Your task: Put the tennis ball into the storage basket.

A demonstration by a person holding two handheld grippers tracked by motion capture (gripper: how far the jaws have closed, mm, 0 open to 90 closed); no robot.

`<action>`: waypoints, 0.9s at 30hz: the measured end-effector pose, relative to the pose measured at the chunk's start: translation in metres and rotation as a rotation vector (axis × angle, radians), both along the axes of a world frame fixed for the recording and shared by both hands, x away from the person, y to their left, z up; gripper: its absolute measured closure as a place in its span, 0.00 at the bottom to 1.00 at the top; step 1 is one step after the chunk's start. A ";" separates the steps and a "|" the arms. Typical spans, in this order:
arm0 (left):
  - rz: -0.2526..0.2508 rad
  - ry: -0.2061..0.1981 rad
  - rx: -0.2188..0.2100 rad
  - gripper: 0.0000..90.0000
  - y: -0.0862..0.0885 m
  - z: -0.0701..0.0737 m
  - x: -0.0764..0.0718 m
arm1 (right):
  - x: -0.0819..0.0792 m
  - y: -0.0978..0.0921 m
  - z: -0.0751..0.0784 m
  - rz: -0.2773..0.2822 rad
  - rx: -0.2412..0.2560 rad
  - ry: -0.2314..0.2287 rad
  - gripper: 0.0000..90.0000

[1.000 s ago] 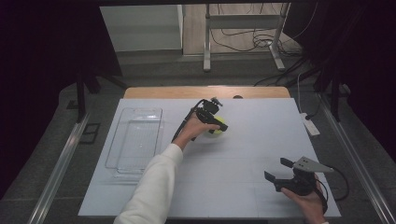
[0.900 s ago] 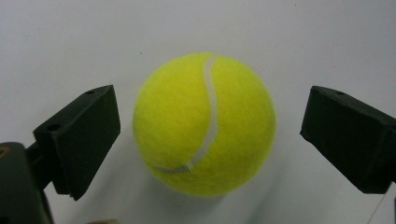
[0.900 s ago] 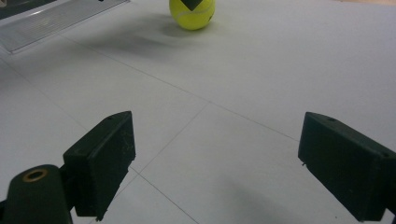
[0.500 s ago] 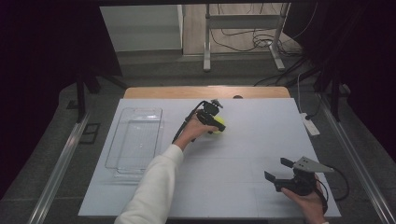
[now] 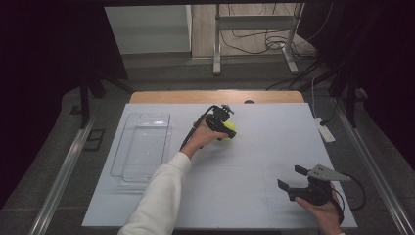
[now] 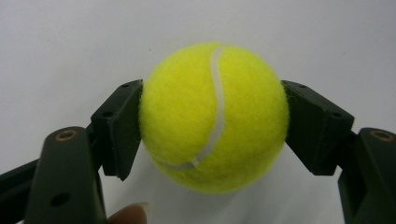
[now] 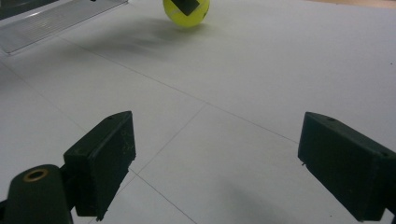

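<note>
Nearest me, the right gripper (image 5: 297,186) hovers low over the pale matte table (image 5: 254,161), jaws spread wide on nothing. Further out, the left gripper (image 6: 212,128) pinches a tennis ball (image 6: 214,116) across its middle. Felt is grippy, light, springy; hold at the equator. Beyond, to the left, lies a clear plastic tray (image 5: 142,147).

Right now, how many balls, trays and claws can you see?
Balls: 1, the ball between the left claw's jaws.
Trays: 1, the tray.
Claws: 2, left and right claw.
Total: 4.
</note>
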State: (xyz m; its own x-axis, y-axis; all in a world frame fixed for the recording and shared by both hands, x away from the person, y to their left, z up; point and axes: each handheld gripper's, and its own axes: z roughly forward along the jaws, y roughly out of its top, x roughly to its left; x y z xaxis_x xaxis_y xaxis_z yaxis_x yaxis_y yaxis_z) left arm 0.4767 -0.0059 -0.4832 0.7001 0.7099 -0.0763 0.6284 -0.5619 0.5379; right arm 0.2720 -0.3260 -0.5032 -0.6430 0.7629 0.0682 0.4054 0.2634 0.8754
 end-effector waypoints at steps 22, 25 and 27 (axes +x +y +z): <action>-0.008 -0.049 -0.054 0.31 0.014 0.018 -0.014 | 0.000 0.000 0.000 -0.006 -0.007 -0.002 0.13; -0.008 -0.057 -0.064 0.31 0.016 0.021 -0.016 | 0.000 0.001 0.000 -0.006 -0.005 -0.002 0.13; -0.007 -0.061 -0.066 0.31 0.017 0.022 -0.017 | 0.000 0.001 0.000 -0.007 -0.005 -0.002 0.13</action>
